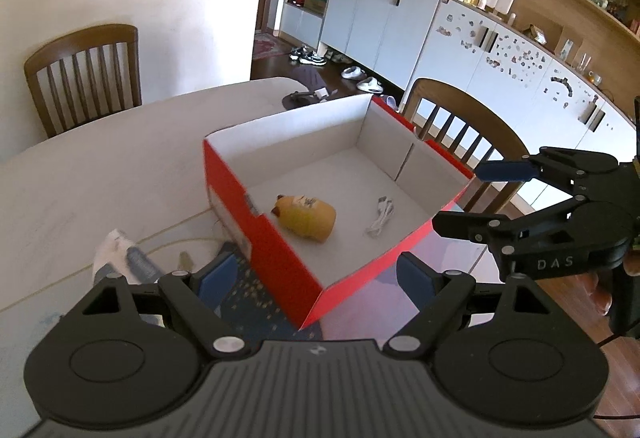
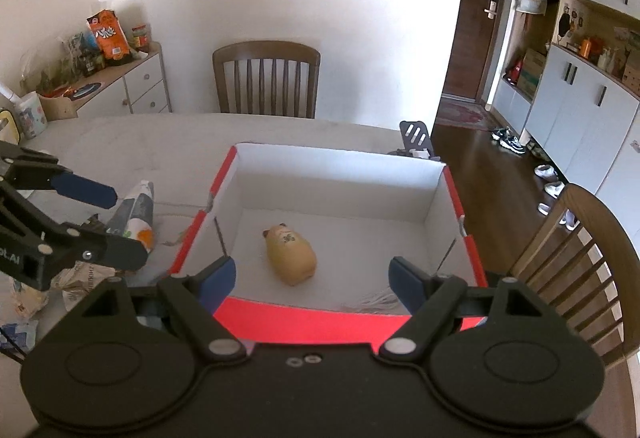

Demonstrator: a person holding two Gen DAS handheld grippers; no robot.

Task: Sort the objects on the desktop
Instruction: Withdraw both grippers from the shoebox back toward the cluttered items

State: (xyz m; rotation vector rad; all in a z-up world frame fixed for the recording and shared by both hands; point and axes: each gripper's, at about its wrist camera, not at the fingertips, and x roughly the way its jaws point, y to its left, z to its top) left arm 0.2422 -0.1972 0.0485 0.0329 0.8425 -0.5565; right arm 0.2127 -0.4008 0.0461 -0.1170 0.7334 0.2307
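A red cardboard box [image 1: 280, 258] with a white inside stands on the table; it also shows in the right wrist view [image 2: 304, 324]. Inside lie a yellow hamster-shaped toy [image 1: 306, 217] [image 2: 291, 254] and a coiled white cable [image 1: 381, 222] [image 2: 374, 303]. My left gripper [image 1: 316, 278] is open and empty, over the box's near corner. My right gripper [image 2: 312, 278] is open and empty, above the box's near wall. Each gripper shows in the other's view, the right [image 1: 460, 198] and the left [image 2: 120, 222]. A white tube [image 1: 132, 258] [image 2: 136, 210] lies left of the box.
Crumpled wrappers [image 2: 80, 278] lie on the table [image 1: 100, 178] left of the box. Wooden chairs stand at the far side [image 2: 266, 78] and at the right [image 2: 580, 262]. A phone stand [image 2: 416, 138] sits behind the box. A sideboard [image 2: 132, 86] with snacks stands at the back left.
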